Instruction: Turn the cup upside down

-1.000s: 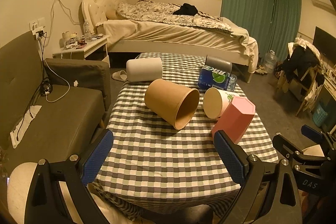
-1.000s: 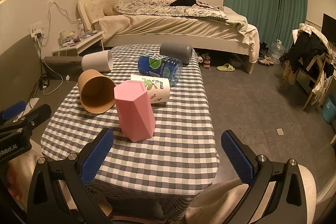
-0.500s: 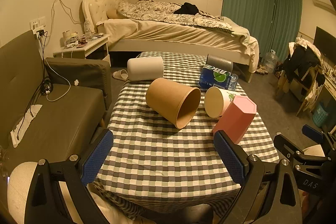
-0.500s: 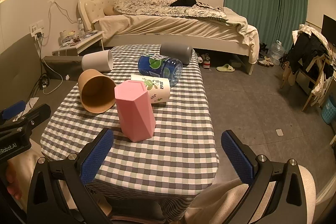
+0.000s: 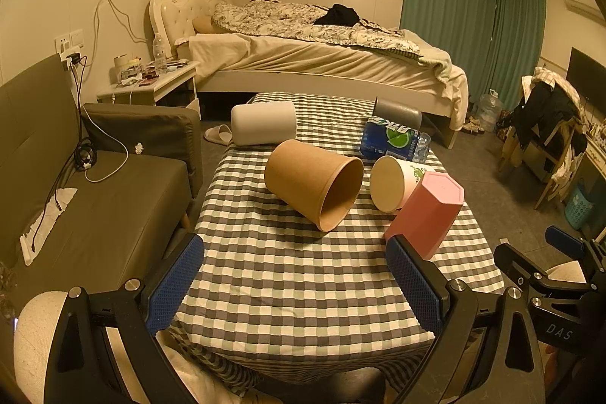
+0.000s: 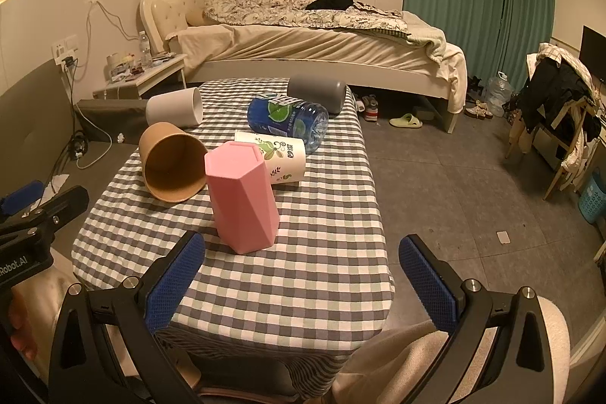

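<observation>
the left gripper (image 5: 295, 284) hangs over the near edge of the counter (image 5: 303, 275), its jaws spread wide and holding nothing; the blue pads frame bare checked cloth. the right gripper (image 6: 301, 281) sits the same way at the near edge, jaws wide apart and empty, touching nothing.

the pink cup (image 6: 242, 201) stands with its closed end up, at about 11 o'clock from the right gripper and near its left pad. in the left wrist view the pink cup (image 5: 426, 214) is at 1 o'clock, just beyond the right pad.

the brown paper cup (image 5: 314, 182) lies on its side at 12 o'clock from the left gripper, mouth toward the camera. a white printed cup (image 5: 394, 182) lies just beside it, touching the pink cup. behind them lie a blue bottle (image 5: 394, 141), a white cup (image 5: 263, 127) and a grey cup (image 5: 397, 110), all tipped over.
</observation>
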